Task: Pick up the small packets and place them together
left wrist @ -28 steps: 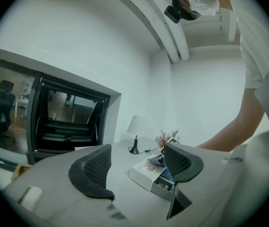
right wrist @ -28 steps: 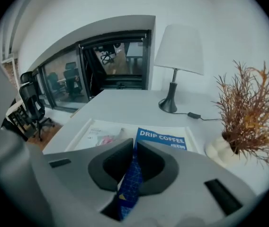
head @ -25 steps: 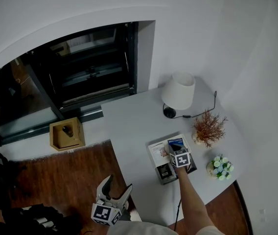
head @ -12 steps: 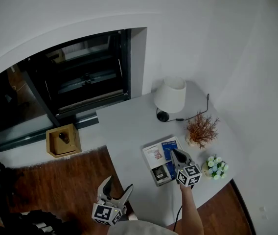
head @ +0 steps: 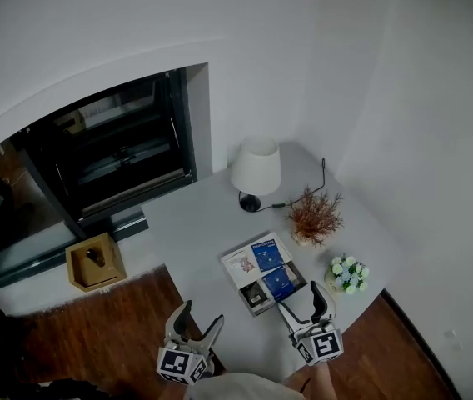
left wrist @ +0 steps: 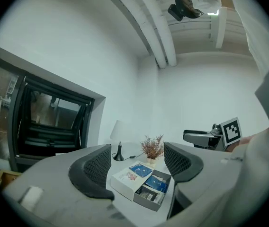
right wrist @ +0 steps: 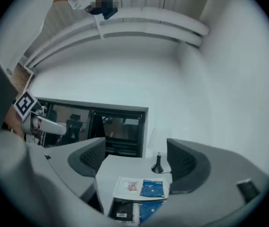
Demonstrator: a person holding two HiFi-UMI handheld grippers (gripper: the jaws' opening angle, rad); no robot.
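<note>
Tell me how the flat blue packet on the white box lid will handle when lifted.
The flat blue packet looks thin, so probably light and somewhat floppy. Lying flat on the white box lid, its edge may be hard to catch; it should not roll.

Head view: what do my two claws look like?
Both match: left claw and right claw are pale grey, two curved jaws with dark meshed pads, each carrying a white cube printed with black square markers. The right claw's jaws have just been opening, nothing between them.
</note>
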